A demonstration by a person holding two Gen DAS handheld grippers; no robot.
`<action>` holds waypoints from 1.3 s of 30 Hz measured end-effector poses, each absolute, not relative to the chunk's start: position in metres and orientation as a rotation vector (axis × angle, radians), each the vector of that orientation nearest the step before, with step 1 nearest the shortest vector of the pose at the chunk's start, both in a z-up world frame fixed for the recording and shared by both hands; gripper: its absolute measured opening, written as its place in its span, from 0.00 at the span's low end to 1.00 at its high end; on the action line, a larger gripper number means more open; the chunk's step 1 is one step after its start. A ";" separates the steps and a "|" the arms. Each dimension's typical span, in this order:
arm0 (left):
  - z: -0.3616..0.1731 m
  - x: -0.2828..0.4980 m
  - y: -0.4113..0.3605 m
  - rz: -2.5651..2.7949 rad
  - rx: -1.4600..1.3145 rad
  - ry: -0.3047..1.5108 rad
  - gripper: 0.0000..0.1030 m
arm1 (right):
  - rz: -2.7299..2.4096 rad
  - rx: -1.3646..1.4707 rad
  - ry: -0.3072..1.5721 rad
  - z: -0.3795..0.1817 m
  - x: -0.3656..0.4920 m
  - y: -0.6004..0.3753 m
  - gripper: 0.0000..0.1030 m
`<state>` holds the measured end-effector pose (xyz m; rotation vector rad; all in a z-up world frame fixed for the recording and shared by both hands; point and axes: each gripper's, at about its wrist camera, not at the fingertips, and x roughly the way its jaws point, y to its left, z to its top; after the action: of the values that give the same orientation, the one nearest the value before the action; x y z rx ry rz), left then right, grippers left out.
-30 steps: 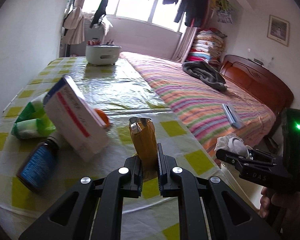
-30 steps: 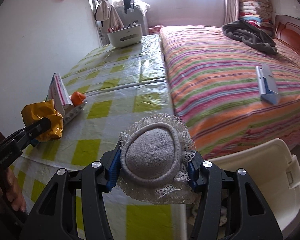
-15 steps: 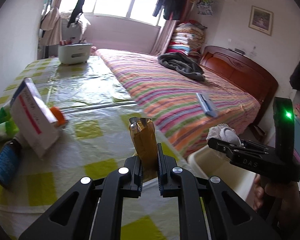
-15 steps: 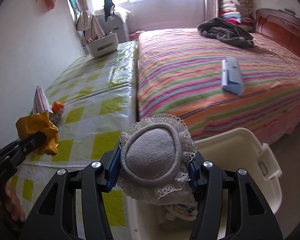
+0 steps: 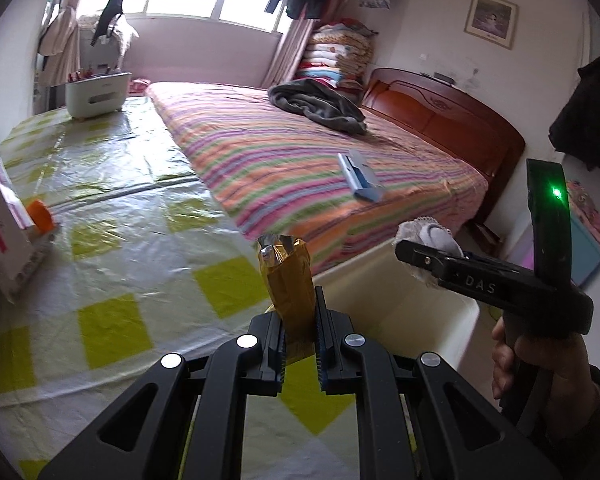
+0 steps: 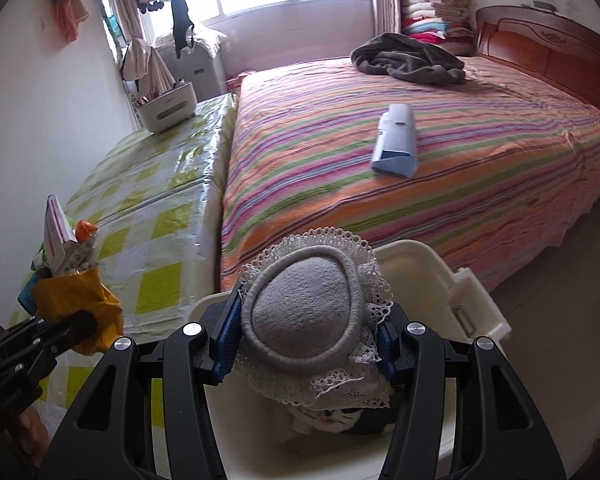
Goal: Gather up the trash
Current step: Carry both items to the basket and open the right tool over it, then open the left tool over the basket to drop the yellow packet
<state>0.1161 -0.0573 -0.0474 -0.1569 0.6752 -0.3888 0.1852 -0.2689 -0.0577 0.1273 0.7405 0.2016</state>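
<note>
My left gripper point(image 5: 298, 314) is shut on a crumpled yellow-gold wrapper point(image 5: 288, 280) and holds it above the table's right edge, beside the white bin point(image 5: 404, 312). It also shows in the right wrist view point(image 6: 76, 304). My right gripper point(image 6: 306, 334) is shut on a grey lace-trimmed pad point(image 6: 312, 316) and holds it over the open white bin point(image 6: 472, 292). That pad also shows in the left wrist view point(image 5: 430, 236). Some cloth items lie inside the bin under the pad.
The table with a yellow-checked plastic cover point(image 5: 112, 184) carries a white-and-red box point(image 5: 0, 220), an orange cap point(image 5: 40, 212) and a white caddy point(image 5: 96, 94). The striped bed point(image 6: 400, 152) has a blue-white package point(image 6: 396, 140) and a grey garment point(image 6: 408, 58).
Both grippers have moved right, away from the table toward the bed side. The pad now hangs over the white bin, and the wrapper is near the bin's edge.
</note>
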 end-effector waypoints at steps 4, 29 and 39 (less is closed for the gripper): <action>-0.048 0.114 -0.072 -0.422 -0.155 0.683 0.11 | 0.184 0.131 0.732 -0.057 0.182 -0.278 0.52; -0.046 0.116 -0.137 -0.552 -0.072 0.710 0.12 | 0.069 0.293 0.606 -0.039 0.165 -0.333 0.68; -0.047 0.117 -0.158 -0.574 -0.015 0.706 0.13 | 0.071 0.311 0.595 -0.041 0.162 -0.337 0.69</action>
<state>0.1174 -0.1575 -0.0468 -0.0148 0.7063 -0.5739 0.1620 -0.3365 -0.0407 0.3115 0.5953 0.0708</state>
